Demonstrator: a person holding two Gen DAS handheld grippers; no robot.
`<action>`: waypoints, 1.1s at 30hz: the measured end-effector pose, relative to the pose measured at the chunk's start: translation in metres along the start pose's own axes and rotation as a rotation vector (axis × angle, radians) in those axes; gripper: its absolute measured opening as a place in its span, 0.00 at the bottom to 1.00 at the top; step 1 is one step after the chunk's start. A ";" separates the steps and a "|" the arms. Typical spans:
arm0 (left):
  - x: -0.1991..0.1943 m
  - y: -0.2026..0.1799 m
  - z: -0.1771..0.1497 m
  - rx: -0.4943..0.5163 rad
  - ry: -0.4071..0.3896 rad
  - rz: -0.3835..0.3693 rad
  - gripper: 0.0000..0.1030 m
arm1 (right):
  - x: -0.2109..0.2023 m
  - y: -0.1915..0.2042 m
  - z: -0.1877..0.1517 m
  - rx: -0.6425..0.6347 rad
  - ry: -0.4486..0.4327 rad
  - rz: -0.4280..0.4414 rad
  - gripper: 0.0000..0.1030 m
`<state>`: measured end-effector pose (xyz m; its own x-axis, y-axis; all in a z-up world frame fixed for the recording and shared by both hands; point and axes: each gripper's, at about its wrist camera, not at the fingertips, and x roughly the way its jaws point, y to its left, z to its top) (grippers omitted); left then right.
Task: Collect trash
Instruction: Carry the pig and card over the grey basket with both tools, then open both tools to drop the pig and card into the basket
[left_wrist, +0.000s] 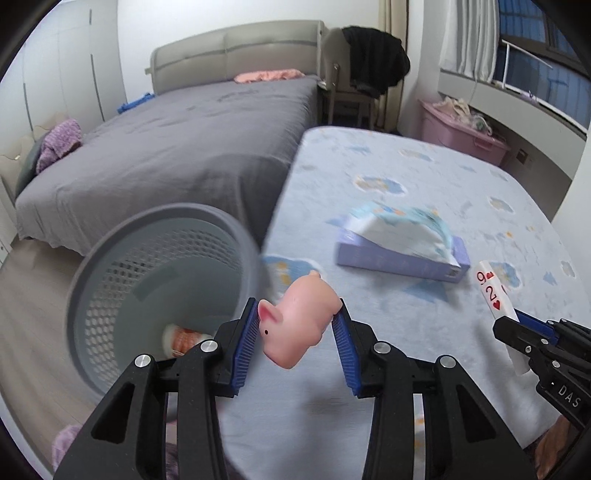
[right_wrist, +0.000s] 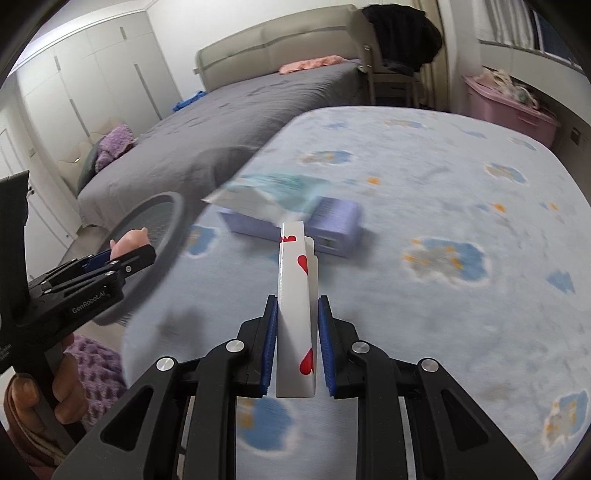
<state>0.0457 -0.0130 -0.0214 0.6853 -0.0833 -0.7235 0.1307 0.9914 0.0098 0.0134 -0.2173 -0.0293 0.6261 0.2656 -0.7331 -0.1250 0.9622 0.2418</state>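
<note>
A pink rubber pig (left_wrist: 295, 328) is pinched between the blue pads of my left gripper (left_wrist: 298, 306), just right of the grey mesh basket's rim (left_wrist: 92, 295), over the edge of the cloud-print bed. An orange-and-white scrap (left_wrist: 181, 339) lies at the basket's bottom. My right gripper (right_wrist: 298, 301) is shut on a folded white playing card with red hearts (right_wrist: 293, 295), which stands up out of the jaws. In the right wrist view the left gripper (right_wrist: 122, 258) with the pig (right_wrist: 129, 240) shows at the left, in front of the basket (right_wrist: 177, 206). The right gripper (left_wrist: 517, 321) and card (left_wrist: 493, 291) show low right in the left wrist view.
A purple tissue box (left_wrist: 399, 258) with a crumpled wrapper on top lies on the light-blue bedsheet (left_wrist: 443, 184). A grey bed (left_wrist: 184, 140) stands behind the basket. A pink storage bin (left_wrist: 461, 136) and a chair draped in black clothing (left_wrist: 373, 62) are at the back. A hand (right_wrist: 29, 402) holds the left gripper's handle.
</note>
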 end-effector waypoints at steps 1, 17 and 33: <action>-0.002 0.009 0.001 -0.005 -0.008 0.006 0.39 | 0.002 0.010 0.003 -0.011 -0.004 0.010 0.20; 0.022 0.153 0.003 -0.137 -0.020 0.143 0.39 | 0.072 0.152 0.050 -0.178 0.025 0.161 0.20; 0.046 0.189 -0.004 -0.227 0.012 0.184 0.57 | 0.137 0.204 0.068 -0.250 0.087 0.191 0.27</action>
<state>0.0994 0.1712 -0.0557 0.6742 0.0995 -0.7318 -0.1589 0.9872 -0.0122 0.1258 0.0118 -0.0373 0.5062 0.4366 -0.7437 -0.4260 0.8764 0.2246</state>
